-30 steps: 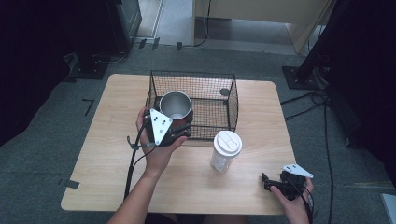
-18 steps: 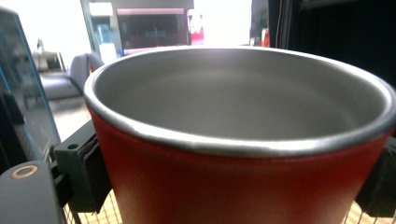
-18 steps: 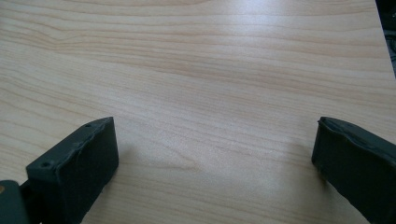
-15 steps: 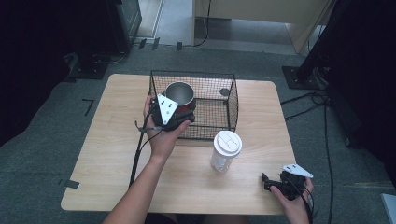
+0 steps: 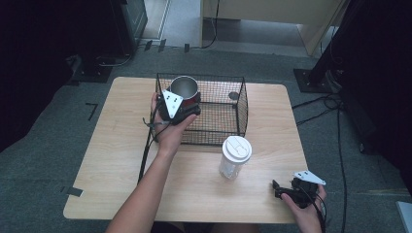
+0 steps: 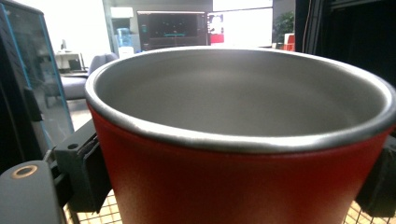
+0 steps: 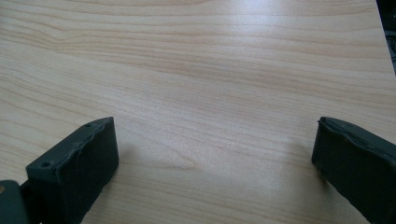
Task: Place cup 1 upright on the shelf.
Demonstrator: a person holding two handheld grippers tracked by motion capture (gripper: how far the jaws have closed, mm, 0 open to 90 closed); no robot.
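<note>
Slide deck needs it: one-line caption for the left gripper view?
Left gripper clamped on a red steel-lined cup, held over the wire basket.

Red cup [image 6: 243, 186] – black wire basket [image 5: 221, 104] – pale woodgrain table [image 7: 210, 70].

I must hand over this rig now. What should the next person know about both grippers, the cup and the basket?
Left gripper: shut on the red metal cup, one finger on each side of its wall, holding it over the wire basket's rear left corner.
Right gripper: open, holding nothing, low over the table near its front right corner.
White-lidded cup: stands upright on the table, in front of the basket.
Done: red cup gripped and brought to the basket.
Left: probably lower the cup into the basket and release; I cannot tell whether its base touches the bottom.
</note>
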